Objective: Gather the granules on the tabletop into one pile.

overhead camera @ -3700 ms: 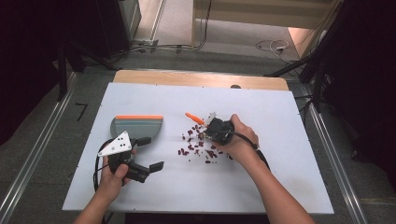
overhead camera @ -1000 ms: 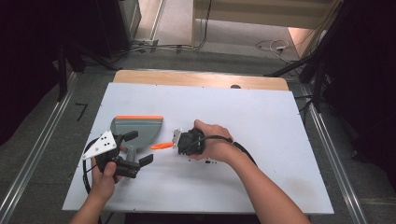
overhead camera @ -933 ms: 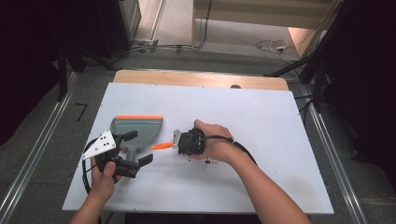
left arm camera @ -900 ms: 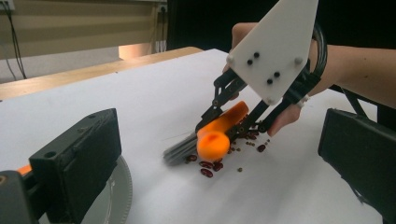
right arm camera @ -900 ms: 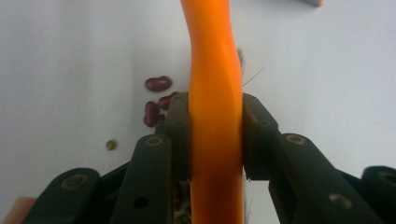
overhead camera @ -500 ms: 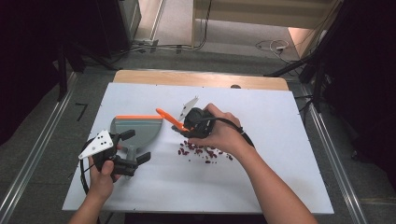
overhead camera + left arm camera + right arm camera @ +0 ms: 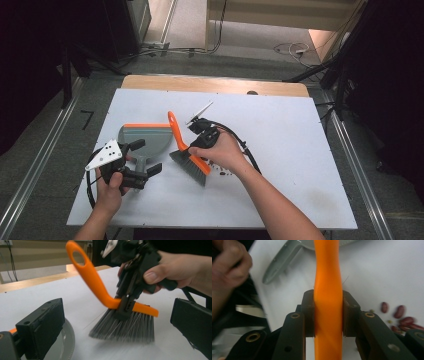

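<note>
An orange-handled brush (image 7: pixel 187 155) is clamped at its handle by the right tongs (image 7: pixel 328 315), its grey bristles tilted down towards the white worktop (image 7: pixel 280 125) just beside a grey dustpan (image 7: pixel 142 140). The pan's tray is seen with no contents that can be made out. The dustpan's handle is flanked by the left tongs (image 7: pixel 142 157), whose jaws stand apart. Red beans (image 7: pixel 402 315) are scattered on the worktop beside the brush, near the right hand (image 7: pixel 225 152).

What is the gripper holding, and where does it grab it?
The right gripper holds the brush by its orange back, above the bristles.
</note>
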Demonstrator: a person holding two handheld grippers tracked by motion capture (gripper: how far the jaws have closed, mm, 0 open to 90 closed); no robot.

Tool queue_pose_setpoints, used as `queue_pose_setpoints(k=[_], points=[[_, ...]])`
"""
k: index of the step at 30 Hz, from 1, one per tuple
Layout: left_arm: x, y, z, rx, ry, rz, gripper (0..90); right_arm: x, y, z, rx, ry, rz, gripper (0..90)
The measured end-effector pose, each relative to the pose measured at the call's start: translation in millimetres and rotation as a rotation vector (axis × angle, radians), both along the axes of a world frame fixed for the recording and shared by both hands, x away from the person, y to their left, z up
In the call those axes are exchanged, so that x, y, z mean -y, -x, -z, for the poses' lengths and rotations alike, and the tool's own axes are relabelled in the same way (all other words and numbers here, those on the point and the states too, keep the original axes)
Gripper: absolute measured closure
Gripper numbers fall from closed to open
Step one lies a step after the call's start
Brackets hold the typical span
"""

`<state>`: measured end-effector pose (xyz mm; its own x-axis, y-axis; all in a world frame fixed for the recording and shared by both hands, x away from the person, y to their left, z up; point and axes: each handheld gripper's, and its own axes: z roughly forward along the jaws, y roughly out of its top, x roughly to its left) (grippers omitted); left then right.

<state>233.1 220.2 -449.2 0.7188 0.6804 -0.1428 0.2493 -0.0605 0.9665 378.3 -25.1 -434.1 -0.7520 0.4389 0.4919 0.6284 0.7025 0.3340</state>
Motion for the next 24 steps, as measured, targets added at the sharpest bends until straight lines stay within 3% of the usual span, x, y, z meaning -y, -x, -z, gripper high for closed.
queue_pose_setpoints(k=[1,5,6,9,12,24], points=[[-0.1,-0.1,0.1,0.0,-0.003,0.0,0.0,2.0,-9.7,12.8,-0.061,-0.003,0.062,67.9],[1.1,0.2,0.2,0.001,-0.003,0.004,0.0,8.3,-21.9,23.2,-0.034,0.034,0.123,68.6],[1.3,0.2,0.3,0.001,-0.002,0.004,0.0,10.4,-24.3,25.4,-0.021,0.065,0.134,68.2],[1.5,-0.1,0.6,-0.001,-0.005,0.004,0.0,20.2,-29.4,31.7,-0.031,0.086,0.175,67.5],[1.9,0.3,0.6,-0.001,-0.005,0.005,0.0,40.9,-34.3,35.1,-0.028,0.08,0.251,67.1],[4.8,-0.1,1.6,-0.005,-0.013,0.011,0.0,86.0,-35.1,35.8,-0.009,0.079,0.374,66.6]])
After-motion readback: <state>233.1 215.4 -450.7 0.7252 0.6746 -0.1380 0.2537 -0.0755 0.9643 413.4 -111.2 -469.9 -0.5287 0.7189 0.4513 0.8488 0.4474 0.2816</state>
